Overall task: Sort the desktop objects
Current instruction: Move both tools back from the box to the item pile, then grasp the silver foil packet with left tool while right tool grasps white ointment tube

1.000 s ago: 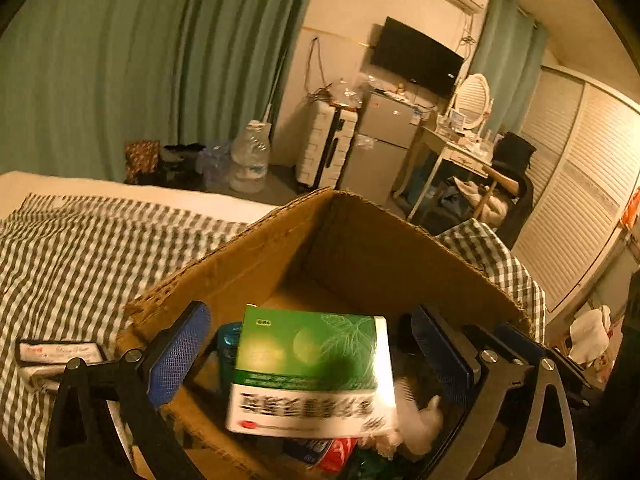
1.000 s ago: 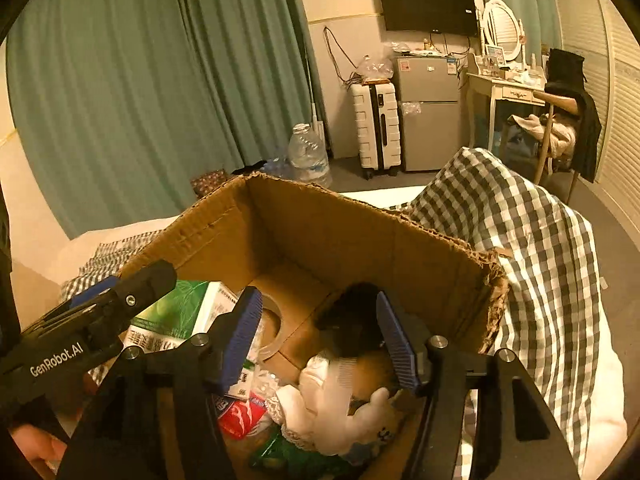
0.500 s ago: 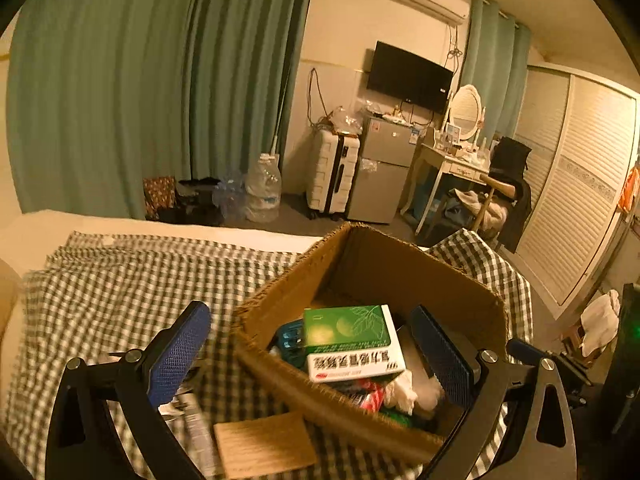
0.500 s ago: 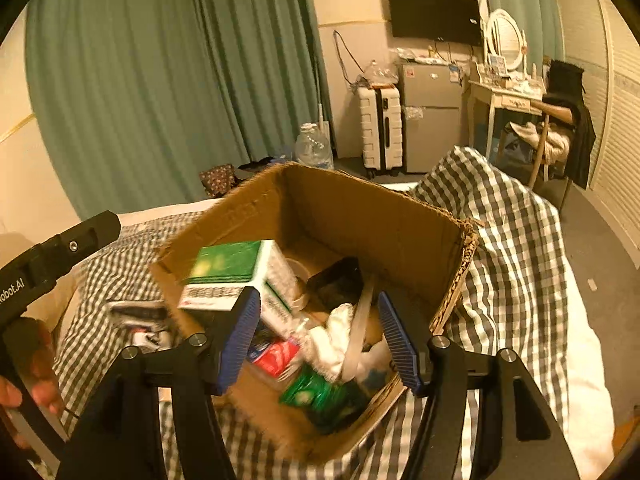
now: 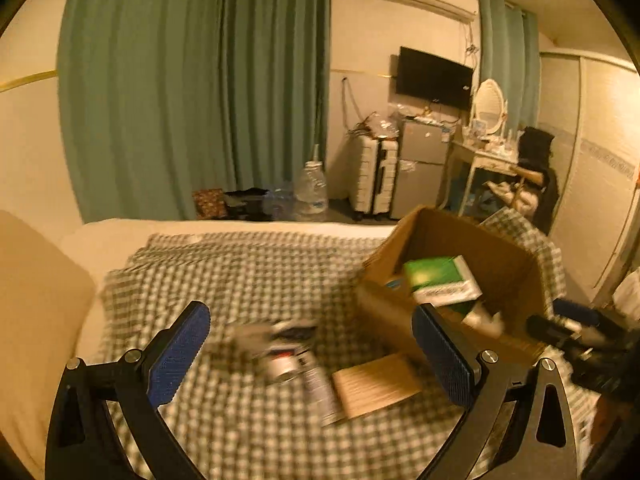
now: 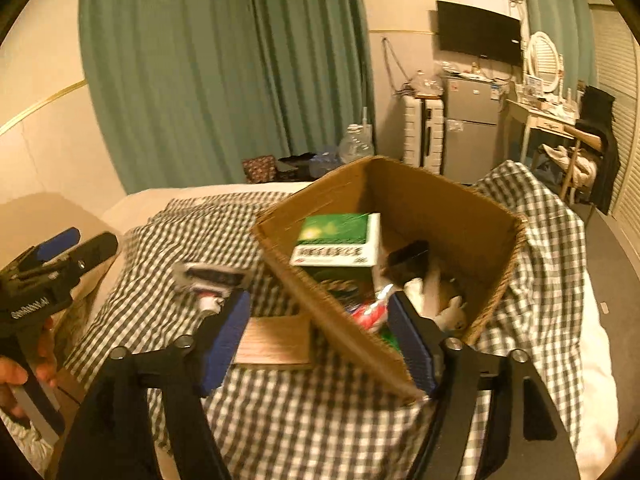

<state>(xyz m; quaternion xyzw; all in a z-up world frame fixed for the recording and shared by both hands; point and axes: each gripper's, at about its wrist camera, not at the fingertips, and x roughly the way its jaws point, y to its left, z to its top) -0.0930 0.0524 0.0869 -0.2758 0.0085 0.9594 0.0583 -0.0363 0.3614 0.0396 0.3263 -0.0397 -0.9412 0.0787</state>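
Observation:
An open cardboard box (image 6: 440,208) (image 5: 472,248) stands on the checked cloth, holding a green medicine box (image 6: 340,236) (image 5: 436,280), a white soft toy (image 6: 436,300) and several packets. Left of it lie blurred tubes (image 5: 288,356) (image 6: 212,280) and a brown card (image 5: 376,384) (image 6: 276,340). My left gripper (image 5: 312,360) hangs open above those loose things, gripping nothing. My right gripper (image 6: 318,340) hovers over the box's near wall with its jaws opening and nothing pressed between the pads. Each gripper shows in the other's view: the left gripper (image 6: 52,272) held by a hand, the right gripper (image 5: 580,324) beside the box.
The checked cloth (image 5: 240,272) covers a bed with a beige pillow (image 5: 36,300) at the left. Beyond the bed are green curtains (image 5: 192,100), a water bottle (image 5: 312,192), a white suitcase (image 5: 376,176), a small fridge and a dressing table.
Both grippers drew back and up out of the box. The left one swung left over the loose things on the cloth. The right jaws stand wider. The green box stays in the box.

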